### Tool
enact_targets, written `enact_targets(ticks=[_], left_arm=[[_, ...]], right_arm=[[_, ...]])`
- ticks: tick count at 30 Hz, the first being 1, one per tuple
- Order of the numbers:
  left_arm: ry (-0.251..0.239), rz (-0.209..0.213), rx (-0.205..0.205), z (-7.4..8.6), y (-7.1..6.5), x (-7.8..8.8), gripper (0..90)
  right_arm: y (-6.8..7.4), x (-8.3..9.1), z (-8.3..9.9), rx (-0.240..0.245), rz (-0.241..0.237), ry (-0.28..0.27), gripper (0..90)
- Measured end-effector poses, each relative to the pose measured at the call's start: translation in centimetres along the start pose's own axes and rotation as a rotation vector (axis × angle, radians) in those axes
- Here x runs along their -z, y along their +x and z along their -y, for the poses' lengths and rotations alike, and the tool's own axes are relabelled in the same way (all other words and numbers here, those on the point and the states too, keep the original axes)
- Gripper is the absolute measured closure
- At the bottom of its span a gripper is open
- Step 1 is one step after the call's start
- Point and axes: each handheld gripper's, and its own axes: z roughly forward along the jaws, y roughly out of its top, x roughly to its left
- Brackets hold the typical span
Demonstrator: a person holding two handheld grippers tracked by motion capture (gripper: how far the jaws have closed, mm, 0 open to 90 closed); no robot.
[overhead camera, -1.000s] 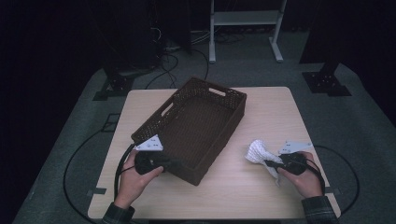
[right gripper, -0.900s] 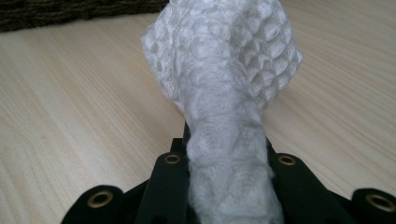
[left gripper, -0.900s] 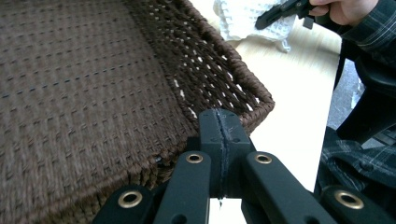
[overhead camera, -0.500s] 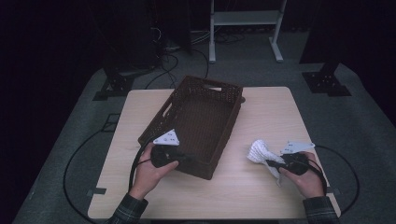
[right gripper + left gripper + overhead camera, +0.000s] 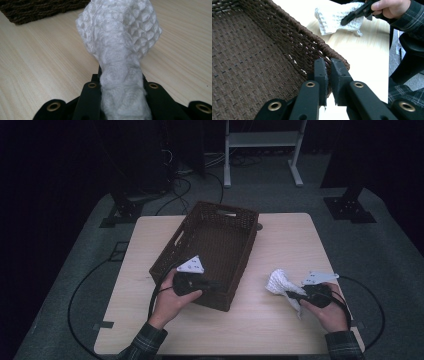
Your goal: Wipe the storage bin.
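**Basket swung and shifted right; cloth waits**

Since the earlier frames the basket (image 5: 212, 252) has swung to stand squarer on the bench (image 5: 140, 250), hauled by the left tool (image 5: 327, 75). Its jaws have just been opening, rim between them, a sliver of gap showing: released, I judge. Right tool (image 5: 289, 294), unmoved, stays clenched on the white cloth (image 5: 278, 281) beside the basket. Likely next: lift cloth over the rim and drop it inside.

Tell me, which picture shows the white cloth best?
The right gripper view: the white cloth is up close, its bumpy weave clear, pinched in the right gripper. The high view shows it small on the table. The left gripper view shows it far off, partly hidden.
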Motion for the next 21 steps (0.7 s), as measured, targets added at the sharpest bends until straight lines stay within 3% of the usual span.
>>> enact_targets(ticks=[8, 14, 16, 21], left_arm=[[-0.035, -0.047, -0.010, 0.2, 1.5, 3.6, 60.6], [-0.030, -0.086, -0.005, 1.1, 2.9, 5.8, 53.7], [-0.036, -0.119, 0.002, 1.7, 3.7, 7.2, 50.6], [-0.043, -0.159, 0.010, 2.6, 4.8, 9.0, 44.8]], right_arm=[[0.0, 0.0, 0.2, -0.007, 0.003, 0.004, 75.5], [0.1, -0.1, 0.1, -0.003, 0.002, 0.007, 75.5], [0.1, -0.2, 0.2, -0.002, 0.003, 0.010, 75.5], [0.0, -0.1, 0.3, -0.006, 0.008, 0.008, 75.5]])
